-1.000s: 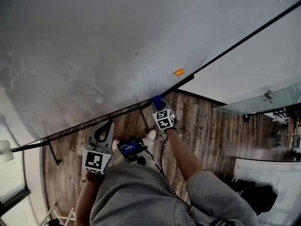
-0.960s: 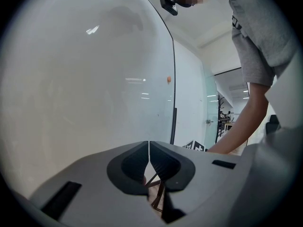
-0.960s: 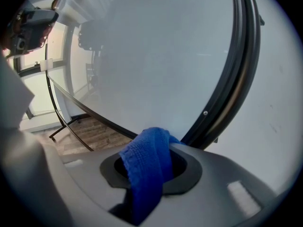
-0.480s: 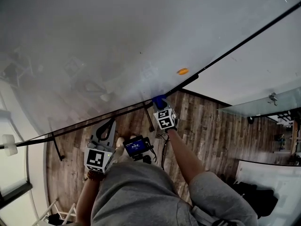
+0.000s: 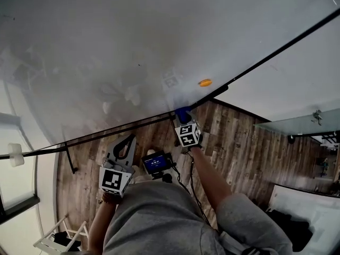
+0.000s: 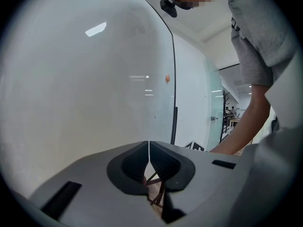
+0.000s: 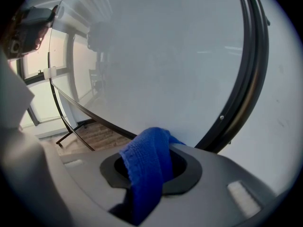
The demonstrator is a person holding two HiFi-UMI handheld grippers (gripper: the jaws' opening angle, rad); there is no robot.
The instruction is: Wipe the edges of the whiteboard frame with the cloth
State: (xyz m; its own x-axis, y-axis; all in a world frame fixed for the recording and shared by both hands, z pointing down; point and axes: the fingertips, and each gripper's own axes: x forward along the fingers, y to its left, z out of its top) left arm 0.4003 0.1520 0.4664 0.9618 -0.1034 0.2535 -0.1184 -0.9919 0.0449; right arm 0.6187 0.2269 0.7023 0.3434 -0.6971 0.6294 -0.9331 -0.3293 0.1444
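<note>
wood floor (image 5: 239,142) w/ whiteboard legs (image 5: 69,158)

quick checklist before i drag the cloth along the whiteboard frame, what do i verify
1. Cloth gripped: ok, the right gripper is shut on it.
2. Cloth at the frame: ok, it sits at the bottom edge, near the right corner.
3. Firm contact with the frame: cannot tell.
4. Left gripper out of the way: ok, it is shut, empty and held low, off the board.
5. Magnet clear of the frame: ok, it is on the board, apart from the edge.
</note>
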